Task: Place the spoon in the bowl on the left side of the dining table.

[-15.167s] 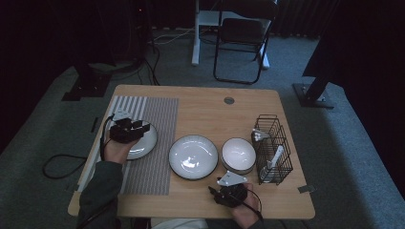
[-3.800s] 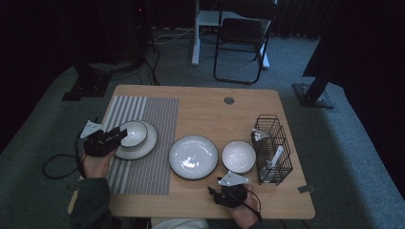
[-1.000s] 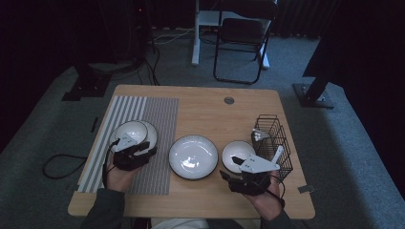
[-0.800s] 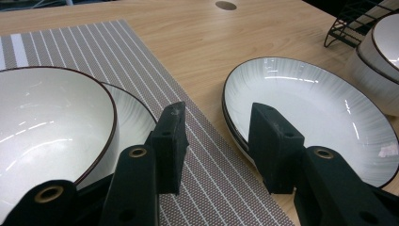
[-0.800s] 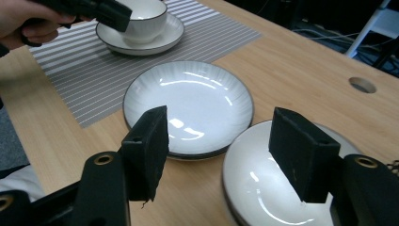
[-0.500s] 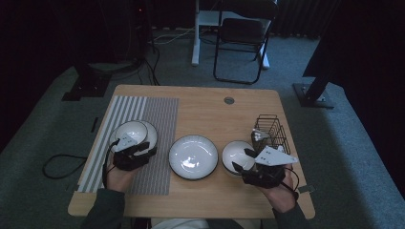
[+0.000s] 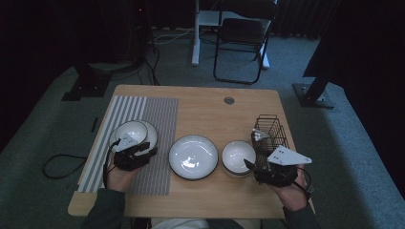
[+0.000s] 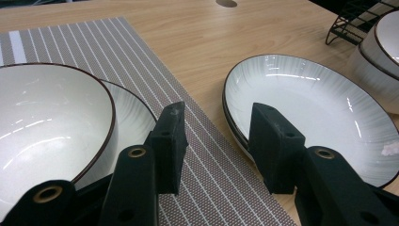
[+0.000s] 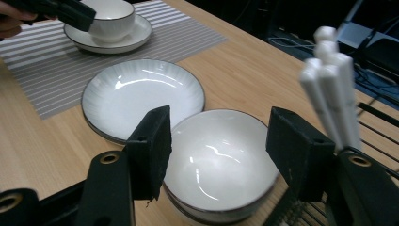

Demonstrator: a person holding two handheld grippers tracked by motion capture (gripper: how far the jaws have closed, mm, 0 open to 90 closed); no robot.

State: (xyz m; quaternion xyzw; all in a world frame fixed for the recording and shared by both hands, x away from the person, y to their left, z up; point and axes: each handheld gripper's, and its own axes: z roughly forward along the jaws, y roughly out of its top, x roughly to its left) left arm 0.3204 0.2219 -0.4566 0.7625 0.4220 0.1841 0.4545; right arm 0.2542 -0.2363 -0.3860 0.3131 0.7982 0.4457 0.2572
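A white bowl sits on a plate on the striped mat. My left gripper hovers at the bowl's near right side, open and empty over the mat. A wide white plate lies mid-table. A smaller white bowl stands right of it. My right gripper points at that bowl from its near right. Its jaws have just been closing a little; they still stand open, with the bowl just ahead and nothing gripped.
A black wire basket with white utensils stands close beside my right gripper, near the table's right edge. A folding chair stands beyond the table. Bare wood lies at the back of the table.
My right gripper has slid rightward along the near edge, from in front of the small bowl to in front of the basket. The left gripper has stayed beside its bowl.
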